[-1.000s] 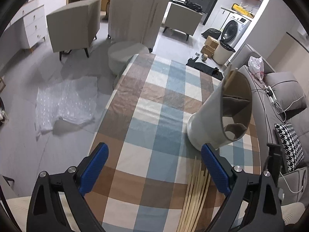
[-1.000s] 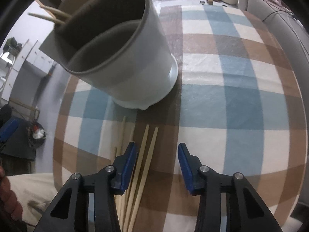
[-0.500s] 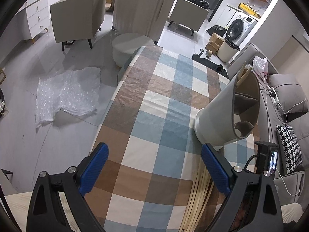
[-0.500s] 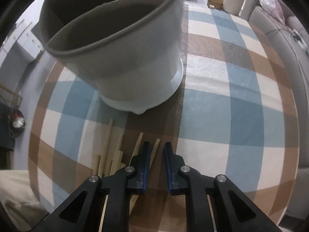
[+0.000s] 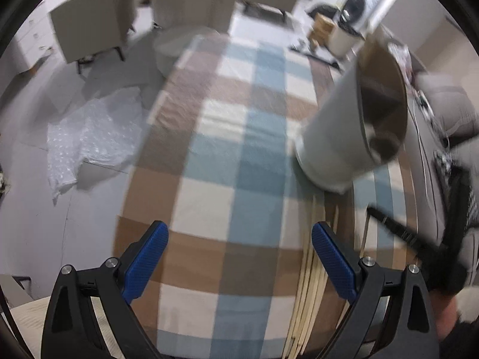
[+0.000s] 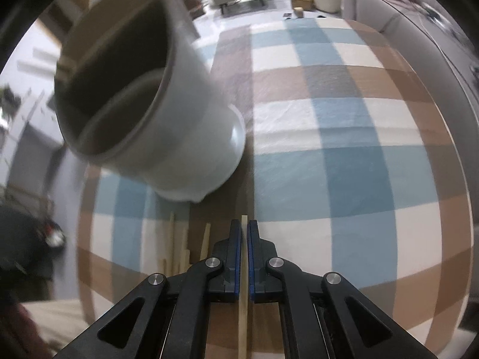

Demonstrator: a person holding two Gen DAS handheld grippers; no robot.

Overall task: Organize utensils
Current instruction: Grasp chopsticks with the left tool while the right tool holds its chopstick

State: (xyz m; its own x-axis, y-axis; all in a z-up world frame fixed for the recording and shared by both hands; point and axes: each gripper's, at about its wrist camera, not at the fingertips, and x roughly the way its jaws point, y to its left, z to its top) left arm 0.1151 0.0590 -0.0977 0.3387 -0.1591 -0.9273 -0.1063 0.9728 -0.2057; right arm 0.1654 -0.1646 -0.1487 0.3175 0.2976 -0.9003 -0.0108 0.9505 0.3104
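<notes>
Two grippers over the checked tablecloth (image 5: 209, 197). We have the left gripper (image 5: 239, 257) spread wide, nothing between its blue pads, hanging above the cloth. Right of it the loose chopsticks (image 5: 311, 269) lie in a bundle on the cloth, just below the grey utensil holder (image 5: 332, 137). Our right gripper (image 6: 244, 233) is pinched tight on one chopstick (image 6: 243, 314), whose tip pokes out just past the pads. The holder (image 6: 185, 137) stands upper left of it.

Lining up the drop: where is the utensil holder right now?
In the right wrist view the utensil holder stands on the checked tablecloth, up and left of the right tool, just beyond the loose chopsticks.
</notes>
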